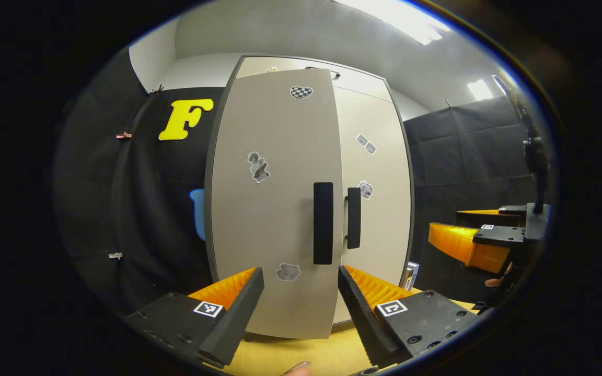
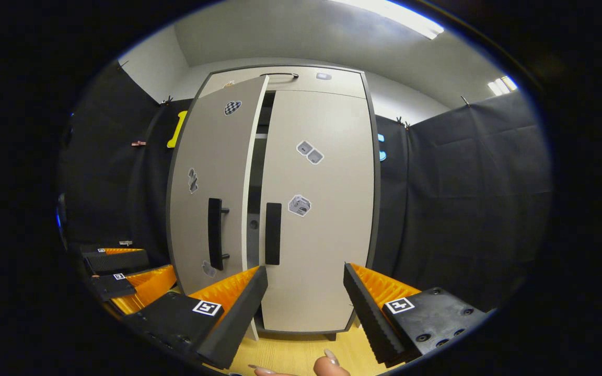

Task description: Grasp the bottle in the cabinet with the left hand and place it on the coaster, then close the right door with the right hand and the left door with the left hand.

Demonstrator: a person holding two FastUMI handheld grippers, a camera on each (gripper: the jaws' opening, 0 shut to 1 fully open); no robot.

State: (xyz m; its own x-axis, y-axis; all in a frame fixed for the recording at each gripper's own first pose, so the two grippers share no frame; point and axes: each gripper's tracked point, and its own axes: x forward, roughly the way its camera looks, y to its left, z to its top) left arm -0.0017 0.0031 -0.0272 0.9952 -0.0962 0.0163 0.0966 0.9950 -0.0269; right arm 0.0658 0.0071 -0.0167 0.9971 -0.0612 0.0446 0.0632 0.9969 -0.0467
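Observation:
A tall grey cabinet [image 1: 374, 156] stands on the wooden table. Its left door [image 1: 275, 198] swings out toward me, with a black handle [image 1: 323, 223]. The right door [image 2: 322, 209] lies flush with the cabinet, also with a black handle [image 2: 273, 233]. In the right gripper view the left door [image 2: 207, 183] stands ajar, leaving a dark narrow gap [image 2: 256, 172] between the doors. My left gripper [image 1: 300, 271] is open in front of the left door's lower half. My right gripper [image 2: 305, 269] is open before the right door. The right gripper [image 1: 468, 245] hovers at the right in the left gripper view.
The light wooden tabletop [image 1: 290, 355] runs under the cabinet. A small box [image 1: 412, 274] stands beside the cabinet's right foot. The left gripper [image 2: 123, 266] sits low at the left in the right gripper view. A person's fingertip [image 2: 330, 365] shows at the bottom edge.

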